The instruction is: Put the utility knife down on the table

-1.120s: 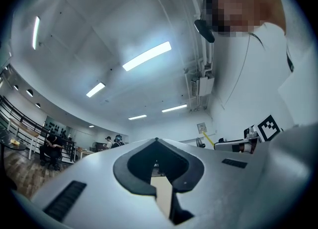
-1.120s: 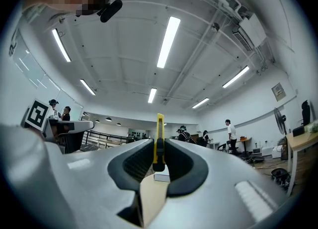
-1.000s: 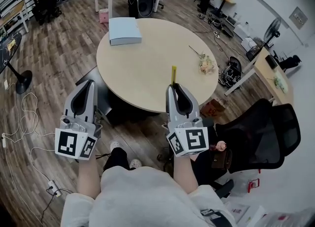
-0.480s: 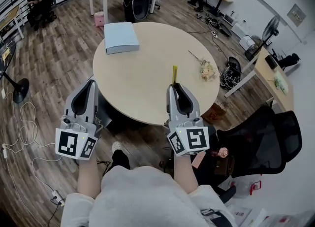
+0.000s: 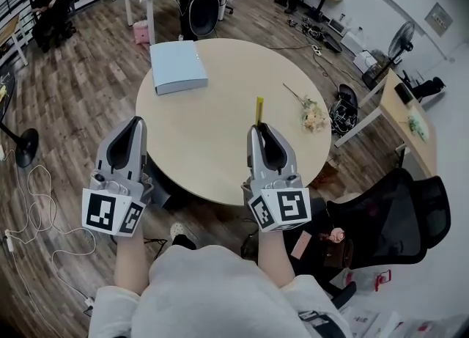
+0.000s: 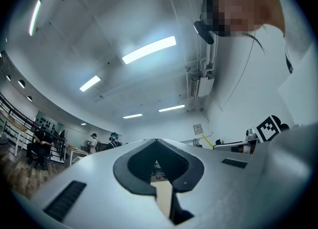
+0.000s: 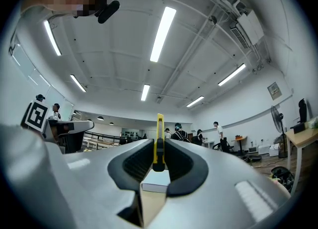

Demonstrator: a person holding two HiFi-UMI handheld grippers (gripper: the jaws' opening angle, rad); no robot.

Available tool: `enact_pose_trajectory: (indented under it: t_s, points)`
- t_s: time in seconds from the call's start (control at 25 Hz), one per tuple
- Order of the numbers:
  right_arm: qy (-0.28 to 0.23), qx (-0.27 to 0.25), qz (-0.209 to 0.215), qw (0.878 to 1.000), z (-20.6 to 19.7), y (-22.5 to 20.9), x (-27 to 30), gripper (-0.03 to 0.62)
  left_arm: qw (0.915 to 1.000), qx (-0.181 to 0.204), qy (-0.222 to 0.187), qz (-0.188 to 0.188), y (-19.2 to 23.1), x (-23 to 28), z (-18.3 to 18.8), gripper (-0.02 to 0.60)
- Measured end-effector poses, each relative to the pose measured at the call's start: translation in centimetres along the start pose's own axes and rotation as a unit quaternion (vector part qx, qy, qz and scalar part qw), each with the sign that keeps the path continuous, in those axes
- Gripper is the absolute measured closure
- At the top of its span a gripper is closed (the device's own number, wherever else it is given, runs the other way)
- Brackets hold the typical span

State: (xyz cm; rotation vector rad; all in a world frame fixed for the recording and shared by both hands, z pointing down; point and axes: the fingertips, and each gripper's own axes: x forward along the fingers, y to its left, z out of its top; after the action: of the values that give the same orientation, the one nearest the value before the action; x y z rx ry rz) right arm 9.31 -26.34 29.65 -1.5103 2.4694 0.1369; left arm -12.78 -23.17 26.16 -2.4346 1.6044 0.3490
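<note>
Since the earlier head views, the round tabletop (image 5: 212,102) sits lower and nearer in the head view, and the pale blue book (image 5: 178,67) on its far left part has shifted down with it. Both hand-held grippers hold nearly the same places in that view.

**Right hand-held gripper** (image 5: 260,127)
- Position: above the near edge of the tabletop, pointing away from the person.
- State: jaws pinched on the yellow utility knife (image 5: 259,109).
- In the right gripper view, the right hand-held gripper (image 7: 158,148) clamps the knife's lower end. The utility knife (image 7: 159,131) stands edge-on and upright between the jaws and projects beyond their tips.
- In the head view the knife reaches out over the tabletop. Contact with the surface cannot be confirmed.

**Left hand-held gripper** (image 5: 134,122)
- Position: left of the tabletop's near edge, over the wood floor (image 5: 66,109), well apart from the right unit.
- State: in the left gripper view, the left hand-held gripper (image 6: 156,140) has its jaw tips pressed together with nothing between them.

**Other items**
- A small flower sprig (image 5: 311,113) lies near the tabletop's right edge, to the right of the knife and apart from it.
- A black office chair (image 5: 388,215) stands on the person's right.
</note>
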Motion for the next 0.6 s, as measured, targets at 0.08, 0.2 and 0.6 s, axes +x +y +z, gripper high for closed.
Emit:
enact_pose_trajectory:
  t_s: [0.08,0.2,0.6]
  points:
    - [0.001,-0.001,-0.005,1.000,-0.3,0.0,1.3,0.519,1.0000,-0.002,0.000,-0.004,1.2,1.0,-0.3,0.574]
    - [0.003,-0.004,-0.011,1.000,-0.9,0.0,2.9,0.519,0.9999,-0.006,0.001,-0.010,2.6,2.3,-0.9,0.574]
    - [0.020,0.006,-0.040,0.999,-3.9,0.0,8.0,0.519,0.9990,-0.017,0.013,-0.039,7.1,6.1,-3.5,0.574]
